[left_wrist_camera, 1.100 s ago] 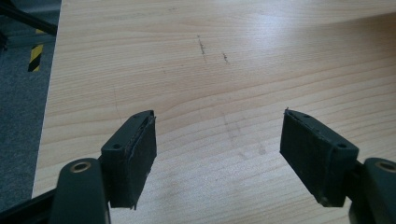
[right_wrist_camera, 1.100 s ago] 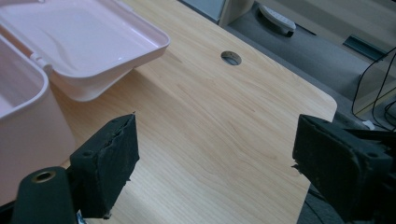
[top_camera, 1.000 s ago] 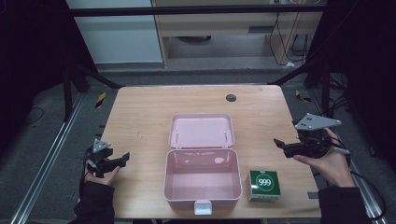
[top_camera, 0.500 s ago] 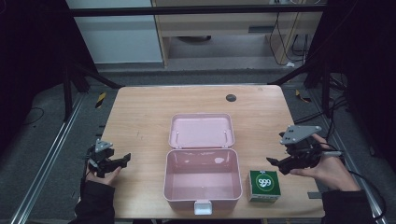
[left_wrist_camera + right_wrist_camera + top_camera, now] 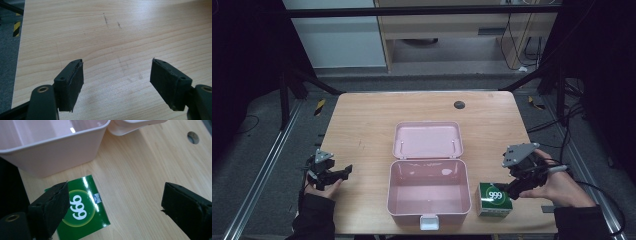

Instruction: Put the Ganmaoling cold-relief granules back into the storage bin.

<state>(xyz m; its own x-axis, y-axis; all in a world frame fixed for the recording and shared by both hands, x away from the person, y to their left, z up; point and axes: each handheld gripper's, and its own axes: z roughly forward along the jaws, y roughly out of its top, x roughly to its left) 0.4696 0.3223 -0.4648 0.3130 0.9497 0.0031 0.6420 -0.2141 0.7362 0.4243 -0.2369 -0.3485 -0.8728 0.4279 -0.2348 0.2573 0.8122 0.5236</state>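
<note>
R claw [image 5: 513, 188], jaws wide apart, holds nothing, hovers over green box [image 5: 493, 198] on worktop [image 5: 362, 120], just right of open pink case [image 5: 429, 192]. L claw [image 5: 343, 172] wide open, empty, near left edge.

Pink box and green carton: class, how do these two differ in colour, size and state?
The pink box is plain pale pink; the green carton is dark green with a white 999. The pink box is far larger than the green carton. The pink box stands open and empty, lid laid back; the green carton is closed. Both rest on the wooden table.
</note>
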